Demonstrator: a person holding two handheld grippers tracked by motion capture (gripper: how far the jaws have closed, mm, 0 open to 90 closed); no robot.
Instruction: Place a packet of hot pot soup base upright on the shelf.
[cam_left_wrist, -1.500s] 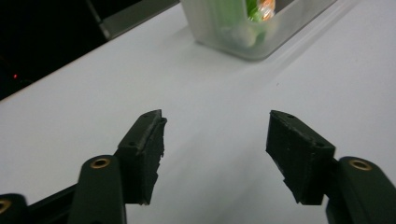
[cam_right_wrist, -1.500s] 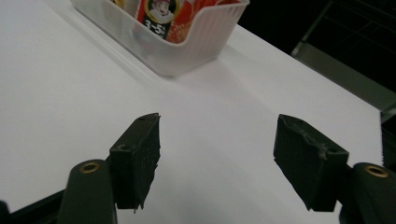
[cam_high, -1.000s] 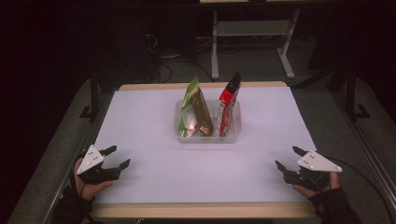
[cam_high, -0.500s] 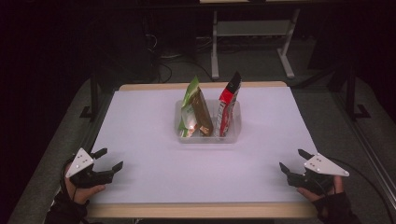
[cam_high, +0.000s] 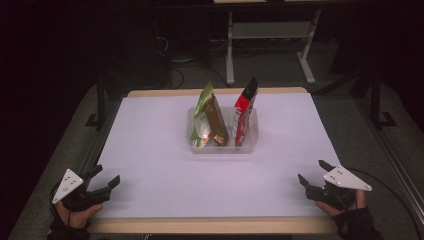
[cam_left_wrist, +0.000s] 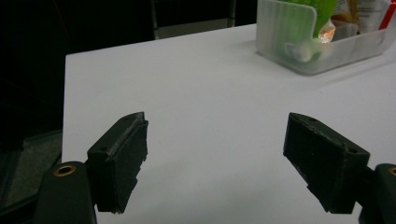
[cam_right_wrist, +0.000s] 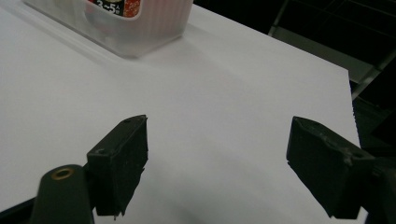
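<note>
Ahead of my left gripper (cam_high: 100, 186) and right gripper (cam_high: 316, 177), well apart, the clear bin (cam_high: 223, 145) holds a green pouch (cam_high: 206, 115) and red pouch (cam_high: 245, 112). Both grippers gape wide, empty. Next, I judge, comes a reach forward.

Table (cam_high: 150, 150): bin on it, mid-width, toward far half.
Bin (cam_high: 222, 147): two pouches upright inside.
Left pouch (cam_high: 210, 117): left compartment side.
Right pouch (cam_high: 245, 112): right of it, apart.
Left gripper (cam_high: 102, 184): near-left corner.
Right gripper (cam_high: 312, 175): near-right corner.
</note>
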